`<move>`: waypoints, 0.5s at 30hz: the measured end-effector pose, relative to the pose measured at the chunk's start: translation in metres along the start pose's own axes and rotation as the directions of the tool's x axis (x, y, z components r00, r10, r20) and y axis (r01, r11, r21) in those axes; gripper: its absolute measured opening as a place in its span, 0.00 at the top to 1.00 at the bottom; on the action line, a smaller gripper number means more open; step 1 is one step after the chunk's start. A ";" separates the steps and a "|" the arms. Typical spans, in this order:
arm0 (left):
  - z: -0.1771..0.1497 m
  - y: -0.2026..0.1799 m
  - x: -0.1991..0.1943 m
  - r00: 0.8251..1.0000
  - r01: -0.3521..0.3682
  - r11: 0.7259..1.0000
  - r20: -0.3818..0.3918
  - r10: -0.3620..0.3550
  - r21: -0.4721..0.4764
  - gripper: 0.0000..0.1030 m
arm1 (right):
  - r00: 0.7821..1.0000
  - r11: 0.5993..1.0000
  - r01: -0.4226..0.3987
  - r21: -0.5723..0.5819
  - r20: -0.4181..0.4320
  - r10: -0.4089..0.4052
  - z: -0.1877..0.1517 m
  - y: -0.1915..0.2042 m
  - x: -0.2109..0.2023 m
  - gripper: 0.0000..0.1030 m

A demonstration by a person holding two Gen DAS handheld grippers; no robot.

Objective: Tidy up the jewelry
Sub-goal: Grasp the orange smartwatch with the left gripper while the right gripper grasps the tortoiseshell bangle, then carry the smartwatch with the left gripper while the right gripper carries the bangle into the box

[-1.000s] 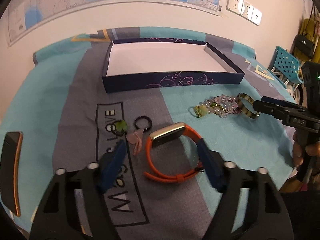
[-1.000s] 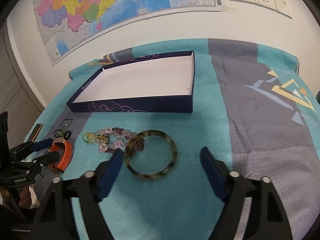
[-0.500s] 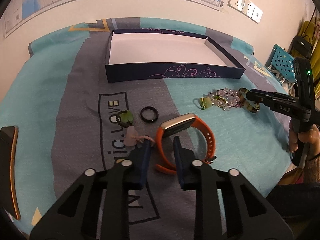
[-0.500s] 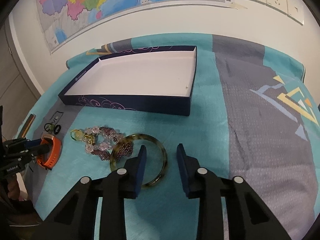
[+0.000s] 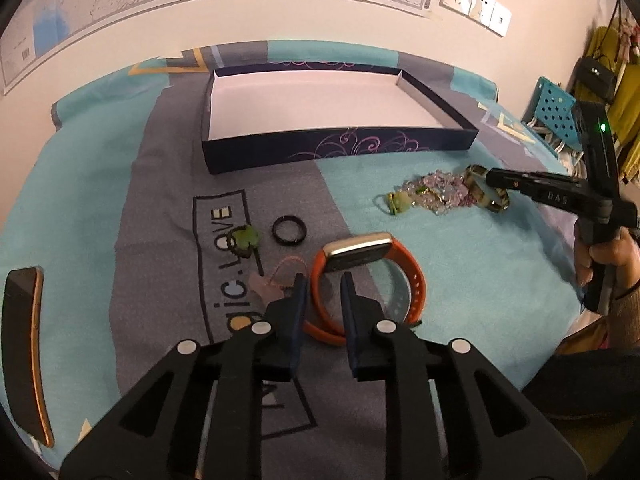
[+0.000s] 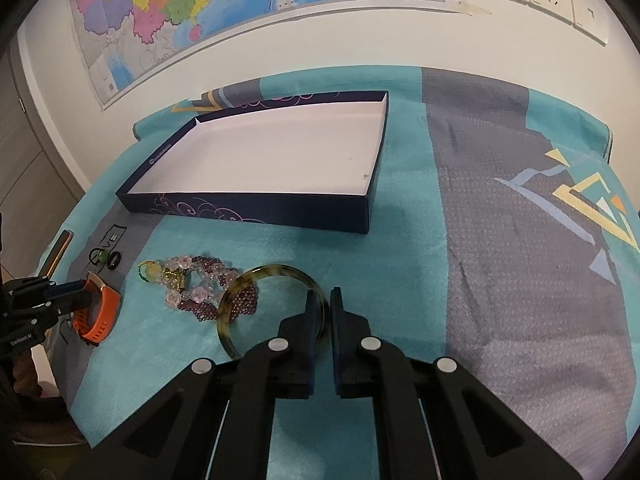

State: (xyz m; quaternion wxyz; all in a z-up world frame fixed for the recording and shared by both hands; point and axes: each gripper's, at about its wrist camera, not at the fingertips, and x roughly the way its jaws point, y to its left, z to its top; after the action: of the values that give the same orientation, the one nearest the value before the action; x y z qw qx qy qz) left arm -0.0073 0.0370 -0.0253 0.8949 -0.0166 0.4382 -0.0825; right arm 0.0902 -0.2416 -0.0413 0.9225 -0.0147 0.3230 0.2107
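Left wrist view: the left gripper [image 5: 323, 294] is pinching the orange watch band [image 5: 404, 276] — jaws just closed. The right gripper [image 6: 320, 308] is clamping the bangle [image 6: 256, 276] likewise, so both are ready for the box [image 6: 248, 204].

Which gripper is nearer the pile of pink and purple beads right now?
Right. The right gripper is shut on the tortoiseshell bangle, which lies against the bead pile. The left gripper is off to the side, shut on the orange watch band.

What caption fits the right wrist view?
Right tongs shut on the bangle, beads beside it, box beyond.
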 end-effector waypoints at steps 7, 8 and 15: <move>0.000 0.001 0.009 1.000 -0.008 1.000 -0.020 0.008 -0.006 0.84 | 1.000 1.000 -0.008 -0.005 -0.001 0.008 0.000 0.001 0.000 0.95; 0.001 0.000 0.010 1.000 -0.019 1.000 -0.020 0.019 -0.003 0.89 | 1.000 1.000 -0.008 -0.006 0.000 0.008 -0.001 0.001 0.000 0.95; 0.004 -0.001 0.003 1.000 -0.024 1.000 -0.008 0.023 -0.017 0.94 | 0.999 1.000 -0.019 0.003 0.027 0.019 0.001 -0.002 -0.009 0.95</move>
State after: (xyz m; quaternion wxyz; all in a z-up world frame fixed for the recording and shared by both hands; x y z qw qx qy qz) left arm -0.0030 0.0352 -0.0252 0.8939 -0.0188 0.4427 -0.0683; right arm 0.0849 -0.2467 -0.0352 0.9247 -0.0075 0.3111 0.2192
